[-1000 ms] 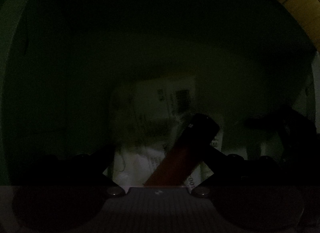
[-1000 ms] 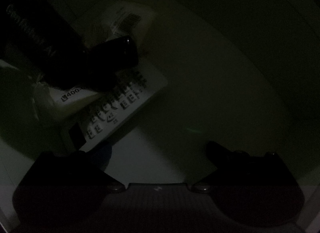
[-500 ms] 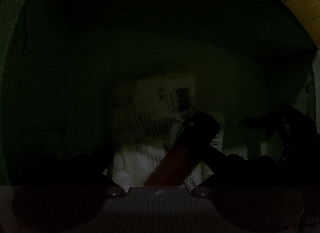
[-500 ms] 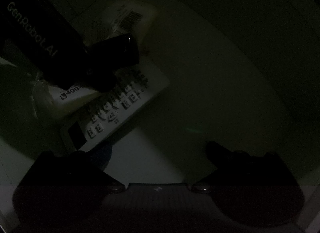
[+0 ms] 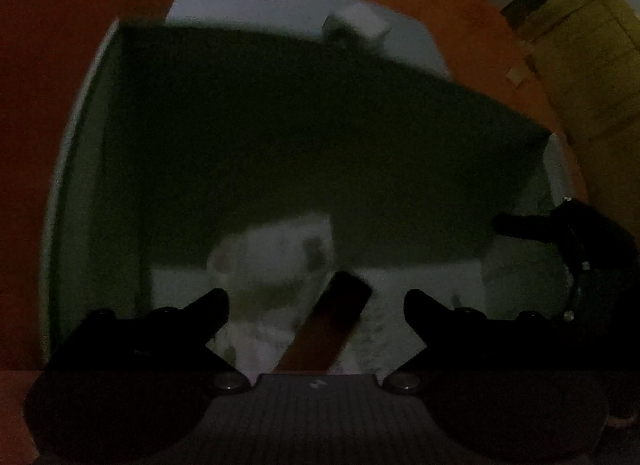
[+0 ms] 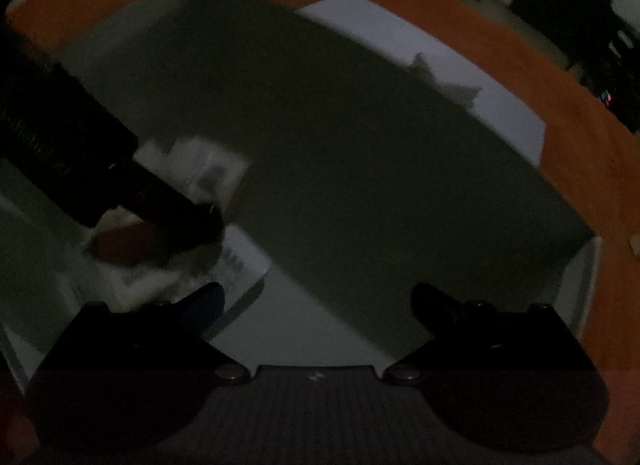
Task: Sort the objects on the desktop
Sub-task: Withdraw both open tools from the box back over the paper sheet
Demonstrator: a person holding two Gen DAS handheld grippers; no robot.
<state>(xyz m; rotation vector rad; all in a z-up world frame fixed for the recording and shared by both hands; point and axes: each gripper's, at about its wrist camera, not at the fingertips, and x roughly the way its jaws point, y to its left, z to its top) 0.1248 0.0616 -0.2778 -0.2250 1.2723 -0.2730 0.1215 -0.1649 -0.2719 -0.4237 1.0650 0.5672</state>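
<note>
Presently both views are dim and blurred, and no brand, label or lettering can be read on any item; printed marks on the white items show only as grey smudges.

Landmark: a pale green storage box on an orange table.

Left gripper: its jaws stand wide apart and grip nothing. It hangs above the box's open top. Between the fingers in the left wrist view, lower down inside the box, lies a reddish-brown flat bar-shaped object, set diagonally. It lies over a white plastic packet on the box floor. Whether the bar touches either finger cannot be told; a gap shows on both sides.

Right gripper: its jaws are likewise spread, with nothing between them. It also sits over the box interior, toward the box's right wall. In the left wrist view it appears as a dark shape at the right inner side of the box.

Inside the box, a white flat item with grey printed rows lies beside the packet.

Beyond the far wall of the box, a white sheet of paper lies on the table, with a small white block on it.
</note>
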